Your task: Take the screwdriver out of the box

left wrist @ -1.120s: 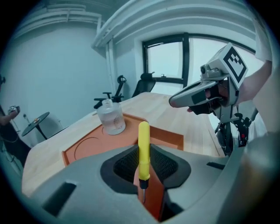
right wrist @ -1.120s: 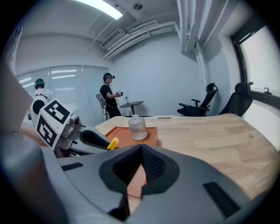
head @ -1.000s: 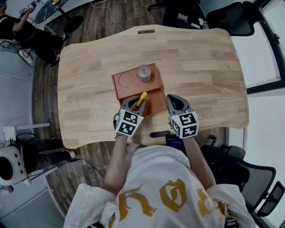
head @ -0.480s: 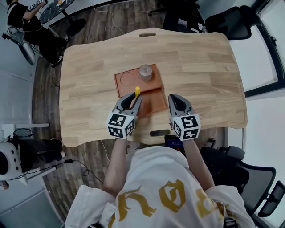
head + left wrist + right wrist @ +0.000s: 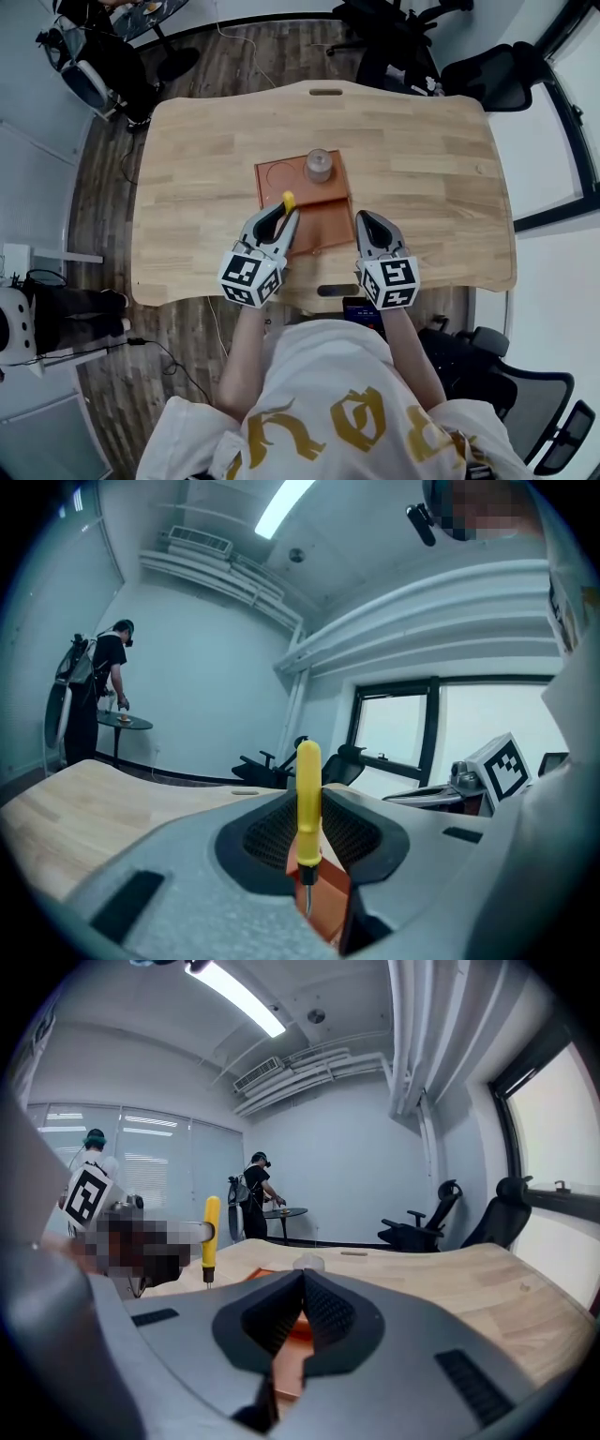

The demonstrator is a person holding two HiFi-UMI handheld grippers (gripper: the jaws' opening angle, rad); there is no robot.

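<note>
Left gripper (image 5: 278, 214) is pinching the yellow-handled screwdriver (image 5: 307, 794) low on the handle, handle up and tip down. My guess is that's so it can come straight up out of the orange box (image 5: 330, 217) without snagging a wall. It hangs over the box's near compartment, apparently clear of it. A clear round container (image 5: 319, 166) sits in the far compartment. Right gripper (image 5: 366, 220) has its jaws pressed together with nothing in them, parked just beside the box and out of the way.

wooden table (image 5: 422, 169), dark plank floor (image 5: 234, 56), black office chairs (image 5: 487, 66), ceiling strip light (image 5: 239, 997)
</note>
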